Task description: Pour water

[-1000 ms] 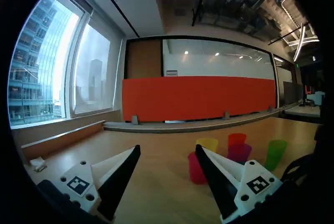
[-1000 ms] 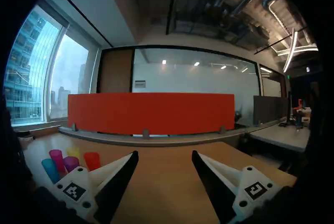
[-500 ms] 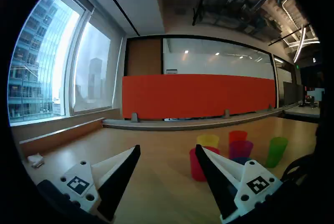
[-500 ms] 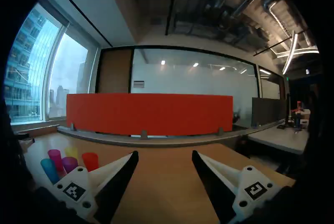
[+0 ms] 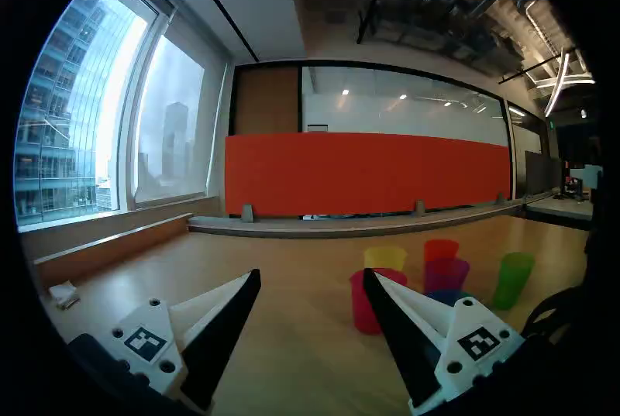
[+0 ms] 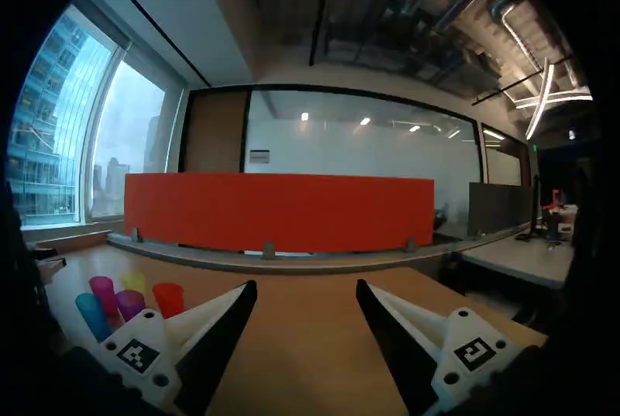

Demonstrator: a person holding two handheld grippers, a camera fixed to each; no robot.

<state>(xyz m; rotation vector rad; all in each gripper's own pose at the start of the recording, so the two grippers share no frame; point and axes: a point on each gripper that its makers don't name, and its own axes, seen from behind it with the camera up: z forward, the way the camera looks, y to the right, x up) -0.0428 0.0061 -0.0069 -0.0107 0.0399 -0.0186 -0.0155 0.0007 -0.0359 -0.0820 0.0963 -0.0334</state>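
Grippers level over light wooden tabletop [image 5: 310,369]. Left gripper [image 5: 310,292] had fingers spread wide and held nothing. Right gripper [image 6: 304,300] was equally wide and empty.

Six translucent plastic cups stood clustered ahead-right of left gripper:
- one pink cup [image 5: 361,306], just behind right fingertip
- one yellow cup [image 5: 385,259]
- one orange-red cup [image 5: 441,249]
- one purple cup [image 5: 446,274]
- one blue cup [image 5: 443,295], partly hidden
- one green cup [image 5: 512,278]

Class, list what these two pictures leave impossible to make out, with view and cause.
- Left gripper view: blue plastic cup, mostly hidden behind a finger of the left hand-held gripper.
- Left gripper view: small white object at the picture's left, too small to identify.
- Right gripper view: red plastic cup, base hidden behind the right hand-held gripper.
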